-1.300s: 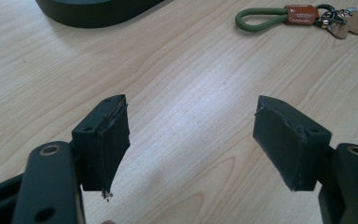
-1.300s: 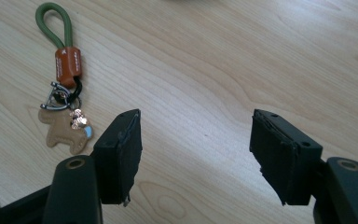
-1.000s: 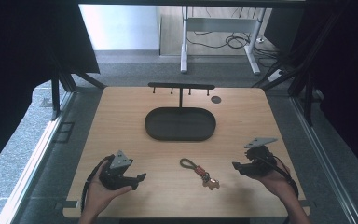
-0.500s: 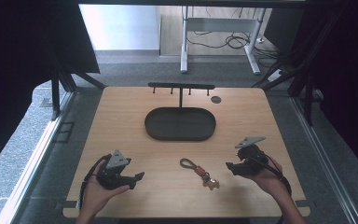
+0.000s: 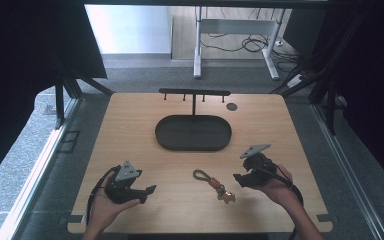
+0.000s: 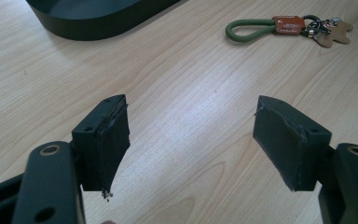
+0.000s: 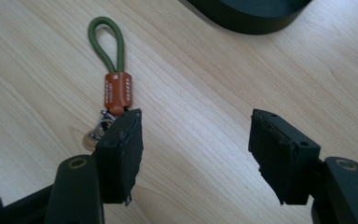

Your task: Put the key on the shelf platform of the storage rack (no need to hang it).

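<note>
High view: a keychain (image 5: pixel 214 183) with a green cord loop lies flat on the wooden table (image 5: pixel 130 125), near the front of the black oval tray (image 5: pixel 193 133). The right gripper (image 5: pixel 241 180) sits just beside the keychain's charm end, jaws spread apart and empty. The left gripper (image 5: pixel 149 190) rests well apart from the keychain on its opposite side, jaws likewise spread and empty.

One keychain (image 5: pixel 214 183) with a green cord loop is counted at lower centre of the counter (image 5: pixel 130 130). One black oval tray (image 5: pixel 193 133) and one black hook rack (image 5: pixel 194 93) are counted above it. Two hand-held grippers are counted, left gripper (image 5: pixel 147 193) and right gripper (image 5: pixel 238 179).
</note>
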{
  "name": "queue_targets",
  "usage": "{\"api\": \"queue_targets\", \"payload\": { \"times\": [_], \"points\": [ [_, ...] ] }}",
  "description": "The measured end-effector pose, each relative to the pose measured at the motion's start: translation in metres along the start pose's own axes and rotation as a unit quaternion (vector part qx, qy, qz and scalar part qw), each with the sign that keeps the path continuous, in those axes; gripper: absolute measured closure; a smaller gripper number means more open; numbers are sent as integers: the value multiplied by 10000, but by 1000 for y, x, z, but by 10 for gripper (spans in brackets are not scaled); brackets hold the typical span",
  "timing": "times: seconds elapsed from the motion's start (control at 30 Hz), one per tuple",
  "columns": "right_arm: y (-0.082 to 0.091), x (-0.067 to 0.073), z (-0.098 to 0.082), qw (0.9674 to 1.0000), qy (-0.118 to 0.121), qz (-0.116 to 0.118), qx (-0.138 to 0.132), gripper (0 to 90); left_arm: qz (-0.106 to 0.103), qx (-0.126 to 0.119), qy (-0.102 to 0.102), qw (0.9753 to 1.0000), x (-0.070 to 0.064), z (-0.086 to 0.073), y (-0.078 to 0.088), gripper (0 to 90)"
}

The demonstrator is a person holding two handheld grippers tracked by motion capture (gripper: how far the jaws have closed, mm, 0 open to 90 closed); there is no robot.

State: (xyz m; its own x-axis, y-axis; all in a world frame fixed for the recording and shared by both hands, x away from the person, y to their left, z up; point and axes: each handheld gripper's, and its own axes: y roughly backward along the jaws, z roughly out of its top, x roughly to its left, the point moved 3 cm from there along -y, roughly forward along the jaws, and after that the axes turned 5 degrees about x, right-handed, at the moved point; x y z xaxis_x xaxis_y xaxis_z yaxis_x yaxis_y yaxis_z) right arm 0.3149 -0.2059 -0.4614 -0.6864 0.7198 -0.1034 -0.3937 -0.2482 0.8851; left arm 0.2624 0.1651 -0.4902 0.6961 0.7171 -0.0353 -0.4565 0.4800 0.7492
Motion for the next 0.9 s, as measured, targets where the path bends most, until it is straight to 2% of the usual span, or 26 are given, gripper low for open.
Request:
{"api": "queue_targets", "payload": {
  "times": [0.33, 0.9],
  "points": [
    [-10, 13, 14, 9997, 196, 116, 106, 358, -8, 24, -6, 10000, 1, -1, -1, 275],
    [-35, 34, 24, 9984, 435, 263, 262, 356, -28, 36, 0, 10000, 1, -1, -2, 275]
  ]
}}
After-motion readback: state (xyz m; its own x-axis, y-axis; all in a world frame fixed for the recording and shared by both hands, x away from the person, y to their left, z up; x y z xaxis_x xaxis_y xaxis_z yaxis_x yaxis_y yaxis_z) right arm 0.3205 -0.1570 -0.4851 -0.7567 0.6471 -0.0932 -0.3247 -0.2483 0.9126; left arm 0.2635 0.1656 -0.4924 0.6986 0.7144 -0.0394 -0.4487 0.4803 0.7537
